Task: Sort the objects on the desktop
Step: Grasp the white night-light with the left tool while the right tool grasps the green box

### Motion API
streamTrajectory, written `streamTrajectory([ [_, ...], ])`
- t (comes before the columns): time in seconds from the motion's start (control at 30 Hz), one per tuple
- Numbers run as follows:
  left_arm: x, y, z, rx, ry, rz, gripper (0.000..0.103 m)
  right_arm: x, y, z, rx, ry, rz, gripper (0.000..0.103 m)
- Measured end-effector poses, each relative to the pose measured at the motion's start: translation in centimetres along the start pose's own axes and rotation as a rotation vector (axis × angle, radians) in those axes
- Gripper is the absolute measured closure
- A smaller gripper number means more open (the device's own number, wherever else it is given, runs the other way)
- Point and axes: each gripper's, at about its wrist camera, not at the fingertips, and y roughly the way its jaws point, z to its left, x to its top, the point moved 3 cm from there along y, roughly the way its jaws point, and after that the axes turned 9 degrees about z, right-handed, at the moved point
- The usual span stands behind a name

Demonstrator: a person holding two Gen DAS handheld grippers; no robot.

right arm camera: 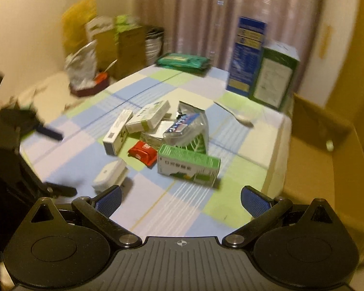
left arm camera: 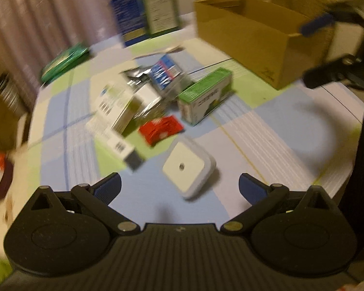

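Both tools, left [left arm camera: 179,189] and right [right arm camera: 180,198], hang spread wide and empty over our pastel checked bench [right arm camera: 157,208]; small boxes pile mid-bench around a red packet [right arm camera: 143,155], brown cardboard box [left arm camera: 254,38] beside, curtains [right arm camera: 206,12] behind.

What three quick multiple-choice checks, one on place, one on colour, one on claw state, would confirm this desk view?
1. The white square container lies:
A. nearest the left claw, on the tablecloth
B. inside the cardboard box
C. atop the blue carton

2. The small packet beside the green-and-white box is:
A. yellow
B. red
C. black

3. The right claw is:
A. shut on a spoon
B. shut, empty
C. open, empty

Answers: 1 A, it sits just ahead of the fingers; 2 B, plainly red; 3 C, blue pads wide apart, only tablecloth between.
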Motion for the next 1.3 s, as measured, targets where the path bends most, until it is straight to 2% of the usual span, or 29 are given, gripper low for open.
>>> streamTrajectory([
  [0.07,0.5,1.1,0.2,-0.023,0.081,-0.003,0.01,0.6,1.1,-0.2,0.022,-0.084,0.026,0.002],
  [0.23,1.2,4.0,0.8,-0.079,0.28,-0.018,0.012,1.4,4.7,0.6,0.045,-0.354,0.093,0.002],
  [0.37,1.4,6.3,1.6,-0.157,0.354,0.005,0.022,2.2,7.3,0.7,0.053,-0.485,0.125,0.002],
  [0.5,1.3,8.1,1.8,-0.209,0.384,0.033,0.025,2.8,10.0,0.7,0.05,-0.611,0.157,0.002],
  [0.57,1.3,8.7,1.9,-0.229,0.401,0.043,0.032,3.1,11.4,0.5,0.062,-0.648,0.18,0.002],
  [0.67,1.3,9.3,2.0,-0.253,0.404,0.043,0.037,3.9,13.4,0.4,0.063,-0.68,0.216,0.002],
  [0.93,1.1,9.7,2.3,-0.272,0.335,0.022,0.039,5.4,18.1,-0.2,0.059,-0.723,0.311,0.006],
  [1.07,0.9,9.4,2.2,-0.278,0.31,0.013,0.039,5.4,19.8,-0.4,0.077,-0.725,0.388,0.024],
  [1.13,0.9,9.4,2.2,-0.281,0.308,0.009,0.039,5.4,20.1,-0.5,0.082,-0.711,0.407,0.03],
  [1.27,1.1,9.3,2.4,-0.285,0.299,-0.003,0.037,5.3,19.3,-0.6,0.113,-0.662,0.433,0.056],
  [1.3,1.1,9.3,2.4,-0.286,0.294,-0.006,0.036,5.2,18.9,-0.4,0.12,-0.648,0.438,0.059],
])
